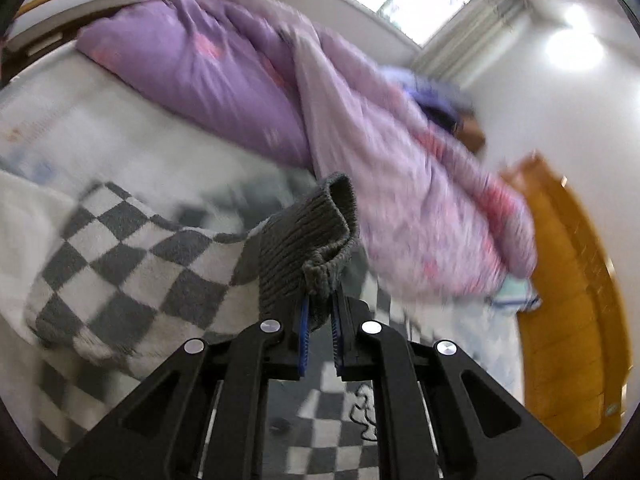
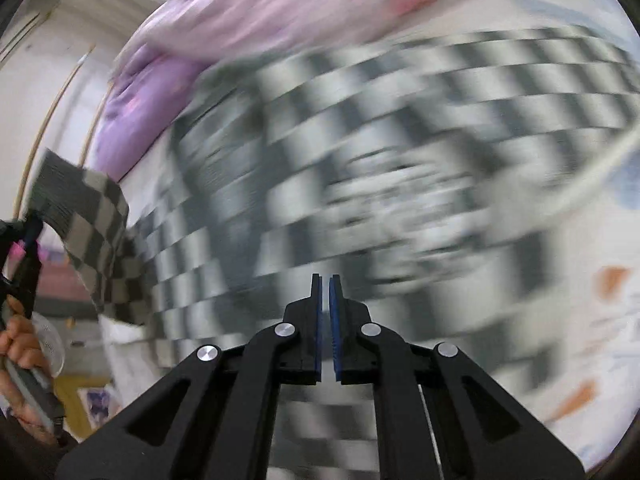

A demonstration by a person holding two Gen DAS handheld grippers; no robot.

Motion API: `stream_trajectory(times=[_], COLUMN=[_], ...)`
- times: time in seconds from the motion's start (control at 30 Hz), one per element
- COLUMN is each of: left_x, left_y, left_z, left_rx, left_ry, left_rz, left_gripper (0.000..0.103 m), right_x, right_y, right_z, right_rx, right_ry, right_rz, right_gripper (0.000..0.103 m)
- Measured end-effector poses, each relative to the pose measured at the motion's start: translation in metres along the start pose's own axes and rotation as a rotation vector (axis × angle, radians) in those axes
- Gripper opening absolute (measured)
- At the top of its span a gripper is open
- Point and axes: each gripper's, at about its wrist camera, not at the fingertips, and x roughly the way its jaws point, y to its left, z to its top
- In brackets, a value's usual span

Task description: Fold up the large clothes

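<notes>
Our left gripper (image 1: 320, 300) is closed on the grey ribbed cuff (image 1: 308, 236) of the checked sweater (image 1: 132, 264) – the sleeve is lifted. Our right gripper (image 2: 325, 280) is almost closed and holds nothing. The sweater lies on the bed (image 1: 120, 140); a purple quilt (image 1: 224, 80) is heaped along the far edge.

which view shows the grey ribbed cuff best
The left wrist view: the ribbed cuff sits sharp and close, clamped in the left gripper. The right wrist view shows it small at the far left edge, beside the blurred checkered sweater.
</notes>
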Motion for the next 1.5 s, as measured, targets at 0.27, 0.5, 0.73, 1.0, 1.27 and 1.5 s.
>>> stream_trajectory(times=[0.27, 0.5, 0.73, 1.0, 1.27, 1.5], left_x=[0.113, 0.134, 0.167, 0.179, 0.193, 0.169], left_y=[-0.052, -0.071, -0.071, -0.079, -0.093, -0.103], left_z=[-0.081, -0.102, -0.119, -0.139, -0.160, -0.165], left_rx=[0.102, 0.150, 0.176, 0.206, 0.247, 0.257], left_ry=[0.185, 0.214, 0.305, 0.418, 0.522, 0.532], left_rz=[0.168, 0.255, 0.320, 0.263, 0.168, 0.072], left_gripper=[0.009, 0.009, 0.013, 0.033, 0.039, 0.040], right_x=[-0.056, -0.067, -0.077, -0.061, -0.038, -0.047], right_y=[-0.122, -0.194, -0.259, -0.312, -0.324, -0.313], right_z=[0.037, 0.065, 0.094, 0.123, 0.144, 0.153], right_rx=[0.104, 0.279, 0.537, 0.753, 0.752, 0.637], right_ry=[-0.082, -0.173, -0.290, -0.312, -0.299, -0.342], right_rz=[-0.087, -0.108, 0.018, 0.041, 0.064, -0.034], right_gripper=[0.006, 0.011, 0.037, 0.042, 0.043, 0.012])
